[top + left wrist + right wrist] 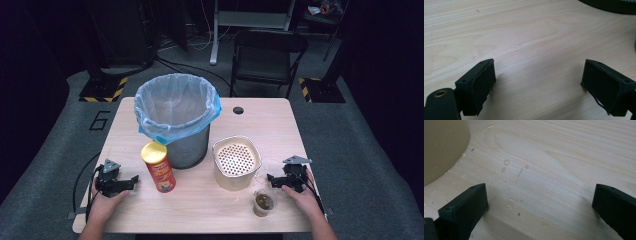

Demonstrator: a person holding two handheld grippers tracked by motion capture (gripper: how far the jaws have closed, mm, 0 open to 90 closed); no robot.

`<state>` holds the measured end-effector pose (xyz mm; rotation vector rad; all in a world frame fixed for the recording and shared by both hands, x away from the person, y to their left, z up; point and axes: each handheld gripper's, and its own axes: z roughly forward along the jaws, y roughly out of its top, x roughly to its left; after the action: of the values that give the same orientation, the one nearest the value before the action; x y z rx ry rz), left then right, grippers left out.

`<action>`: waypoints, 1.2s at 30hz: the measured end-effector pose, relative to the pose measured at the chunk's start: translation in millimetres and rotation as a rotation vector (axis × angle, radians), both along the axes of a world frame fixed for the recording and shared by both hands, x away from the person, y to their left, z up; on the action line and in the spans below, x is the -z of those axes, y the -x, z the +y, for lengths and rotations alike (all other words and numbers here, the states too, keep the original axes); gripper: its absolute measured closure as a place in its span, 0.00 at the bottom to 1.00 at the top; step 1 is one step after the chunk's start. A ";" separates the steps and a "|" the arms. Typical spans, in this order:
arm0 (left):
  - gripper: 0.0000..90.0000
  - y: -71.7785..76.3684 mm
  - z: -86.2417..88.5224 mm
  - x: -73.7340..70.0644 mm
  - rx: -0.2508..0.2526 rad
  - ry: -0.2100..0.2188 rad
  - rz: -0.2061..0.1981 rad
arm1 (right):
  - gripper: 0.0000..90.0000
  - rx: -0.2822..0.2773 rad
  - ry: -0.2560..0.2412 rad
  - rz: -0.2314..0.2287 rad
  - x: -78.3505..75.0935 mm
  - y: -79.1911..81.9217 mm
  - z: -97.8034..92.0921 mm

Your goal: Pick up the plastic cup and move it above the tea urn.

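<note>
In the left gripper view, a dark rounded object is cut off by the upper right edge, too little showing to name it. In the right gripper view, a blurred beige container runs off the upper left of the frame. In the high view, the cup's brownish contents are too small to identify

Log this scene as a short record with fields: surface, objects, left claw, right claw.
surface: light wooden table
bin: grey trash can with blue liner, upright, at the table's rear centre
can: red chip canister, yellow lid, upright in front of the bin
strainer: beige perforated basket
cup: small clear cup, brownish contents
left claw: open, holds nothing
right claw: open, holds nothing
</note>
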<state>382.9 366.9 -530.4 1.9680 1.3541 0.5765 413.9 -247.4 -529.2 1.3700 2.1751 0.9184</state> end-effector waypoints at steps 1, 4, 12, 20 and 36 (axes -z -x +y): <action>0.13 -0.1 -0.3 0.6 -0.003 -0.001 -0.009 | 0.00 -0.011 0.006 -0.003 0.1 0.2 -1.6; 0.13 -0.4 -0.6 0.5 -0.007 -0.004 -0.009 | 0.00 -0.012 0.002 0.002 -0.1 0.8 -1.7; 0.13 0.0 -1.2 0.5 -0.014 -0.003 -0.010 | 0.00 -0.010 0.005 0.000 -0.1 1.0 -1.7; 0.15 2.8 -2.8 0.4 -0.032 0.000 -0.014 | 0.00 -0.003 -0.002 0.001 0.0 2.4 -1.5; 0.16 3.3 -3.2 0.5 -0.035 0.004 -0.012 | 0.35 0.011 -0.001 0.017 -9.8 7.2 -6.2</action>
<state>379.7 363.7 -530.9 1.9380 1.3840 0.6003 406.7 -253.6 -519.4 1.3936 2.1776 0.9068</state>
